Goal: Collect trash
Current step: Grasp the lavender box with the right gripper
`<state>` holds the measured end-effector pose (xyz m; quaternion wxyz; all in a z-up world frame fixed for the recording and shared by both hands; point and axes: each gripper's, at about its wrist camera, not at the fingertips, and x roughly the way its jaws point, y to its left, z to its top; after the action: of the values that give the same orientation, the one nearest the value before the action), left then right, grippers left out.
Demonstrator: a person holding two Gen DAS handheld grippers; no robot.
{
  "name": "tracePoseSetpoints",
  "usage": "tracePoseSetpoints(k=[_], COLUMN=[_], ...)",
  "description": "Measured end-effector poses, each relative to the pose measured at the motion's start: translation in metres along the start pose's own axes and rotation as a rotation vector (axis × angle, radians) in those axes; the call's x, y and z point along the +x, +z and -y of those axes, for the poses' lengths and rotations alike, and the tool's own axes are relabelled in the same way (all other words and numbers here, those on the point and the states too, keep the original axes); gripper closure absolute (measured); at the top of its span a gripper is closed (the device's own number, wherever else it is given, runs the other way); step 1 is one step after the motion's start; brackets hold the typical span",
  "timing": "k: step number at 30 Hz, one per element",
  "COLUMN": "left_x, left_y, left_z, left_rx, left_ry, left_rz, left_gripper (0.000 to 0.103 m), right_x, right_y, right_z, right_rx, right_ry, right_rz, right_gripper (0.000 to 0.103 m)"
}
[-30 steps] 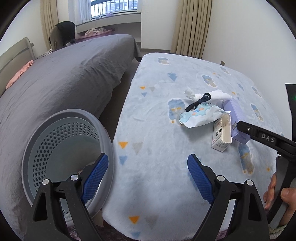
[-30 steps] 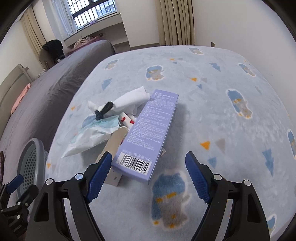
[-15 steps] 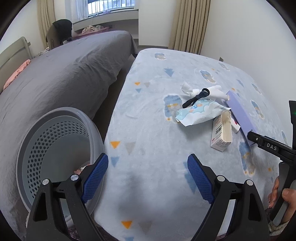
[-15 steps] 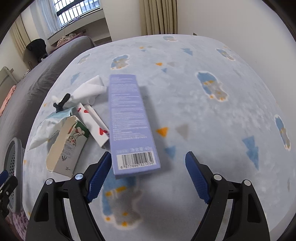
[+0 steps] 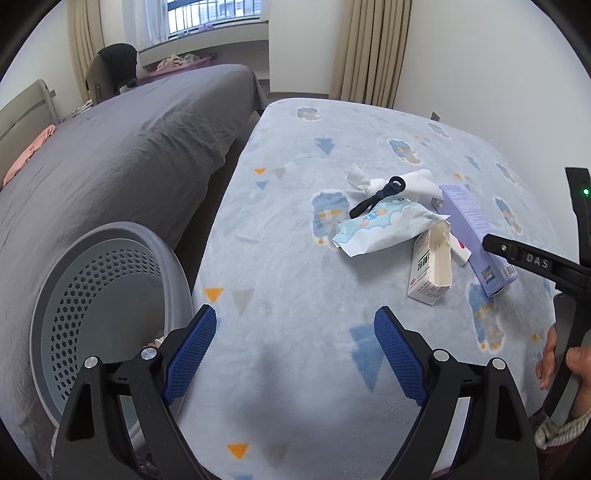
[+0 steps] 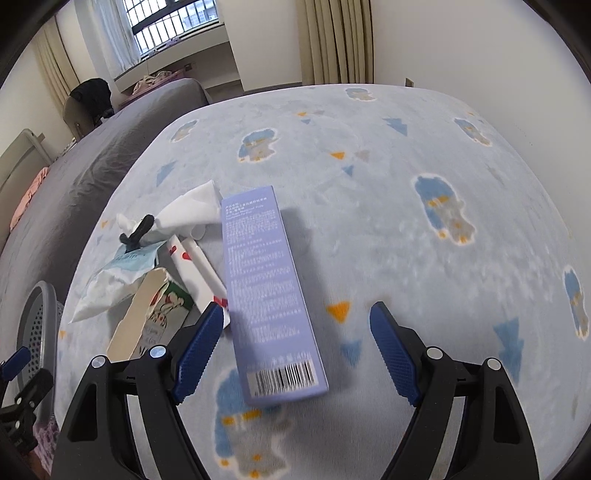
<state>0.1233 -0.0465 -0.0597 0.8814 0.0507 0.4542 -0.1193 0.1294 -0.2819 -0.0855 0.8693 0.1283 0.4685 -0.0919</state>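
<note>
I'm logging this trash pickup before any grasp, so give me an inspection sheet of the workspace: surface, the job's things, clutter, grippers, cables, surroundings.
Surface: pale blue fleece blanket with cartoon print, soft.
Job's things: long lilac cardboard box; open white carton; crumpled blue-and-white wrapper; white tissue; white heart-print box; grey perforated plastic bin at the bed's left.
Clutter: black looped cord on the pile.
Grippers: left gripper open, empty; right gripper open, the lilac box's barcode end between its fingers, not gripped.
Cables: nothing seen.
Surroundings: grey-sheeted bed, beige curtains, window.
</note>
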Motion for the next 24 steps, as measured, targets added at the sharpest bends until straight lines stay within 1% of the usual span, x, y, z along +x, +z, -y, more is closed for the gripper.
tracePoseSetpoints(k=[7, 14, 15, 16, 18, 20, 21, 24], left_x=[0.004, 0.01, 0.011, 0.012, 0.015, 0.017, 0.017, 0.015], left_y=[0.0, 0.003, 0.003, 0.004, 0.005, 0.006, 0.006, 0.008], left_z=[0.002, 0.008, 0.01, 0.012, 0.016, 0.02, 0.023, 0.031], left_rx=[0.003, 0.006, 0.009, 0.011, 0.015, 0.021, 0.026, 0.039], left_ry=[0.005, 0.0, -0.002, -0.003, -0.007, -0.01, -0.013, -0.021], left_rz=[-0.009, -0.017, -0.018, -0.02, -0.022, -0.023, -0.022, -0.015], left_gripper=[0.017, 0.018, 0.018, 0.017, 0.017, 0.017, 0.017, 0.017], right_x=[0.02, 0.037, 0.038, 0.039, 0.039, 0.038, 0.037, 0.034], right_y=[0.01, 0.01, 0.01, 0.01, 0.01, 0.009, 0.009, 0.008], right_z=[-0.01, -0.012, -0.012, -0.012, -0.014, -0.016, -0.016, -0.012], right_rx=[-0.054, -0.078, -0.079, -0.082, -0.099, -0.11, -0.111, -0.092], right_ry=[-0.036, -0.039, -0.036, -0.033, -0.033, -0.015, -0.009, 0.014], right_rz=[-0.004, -0.022, -0.022, -0.022, -0.022, -0.023, -0.023, -0.022], right_gripper=[0.025, 0.026, 0.028, 0.032, 0.038, 0.053, 0.058, 0.059])
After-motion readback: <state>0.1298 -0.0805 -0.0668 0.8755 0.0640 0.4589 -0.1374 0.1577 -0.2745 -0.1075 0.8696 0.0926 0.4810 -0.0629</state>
